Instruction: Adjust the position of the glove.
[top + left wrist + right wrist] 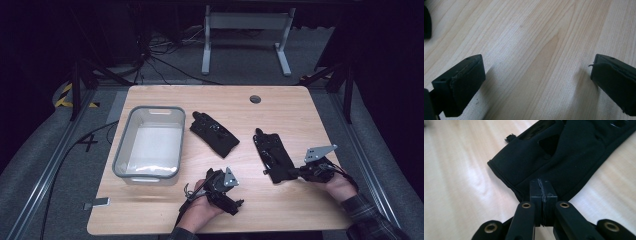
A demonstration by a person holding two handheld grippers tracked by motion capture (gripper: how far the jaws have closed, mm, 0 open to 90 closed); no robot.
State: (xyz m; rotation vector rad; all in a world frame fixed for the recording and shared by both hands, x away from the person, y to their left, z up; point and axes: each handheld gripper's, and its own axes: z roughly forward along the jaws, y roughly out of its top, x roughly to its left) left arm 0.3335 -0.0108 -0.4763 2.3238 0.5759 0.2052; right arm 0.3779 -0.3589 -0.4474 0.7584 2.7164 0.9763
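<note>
Right gripper (pixel 296 172) sits near the worktop's right edge, toward the front, jaws clamped together on the cuff end of a black glove (pixel 274 155). In the right gripper view the two pads meet with the glove (pixel 554 160) hem pinched between them, fabric spreading away from the pinch across the wood. That glove lies flat, right of centre, long axis running from mid-table down toward the front right, fingers pointing to the far edge. The person's right hand (pixel 340 186) holds the tool from the front right corner, plaid sleeve (pixel 372 220) at the bottom edge of the high view. Left gripper (pixel 239 202) is at the front edge, about centre, held by the left hand (pixel 200 210); jaws spread wide with nothing between them. In the left gripper view both black pads (pixel 464 82) hover over bare wood grain, gap clear. Second black glove (pixel 214 132) lies mid-table, well apart from both tools, just right of a grey plastic bin (pixel 150 142) that stands on the left half of the worktop (pixel 300 210) with its long side along the left edge. A round cable grommet (pixel 255 99) sits near the far edge, right of centre.
</note>
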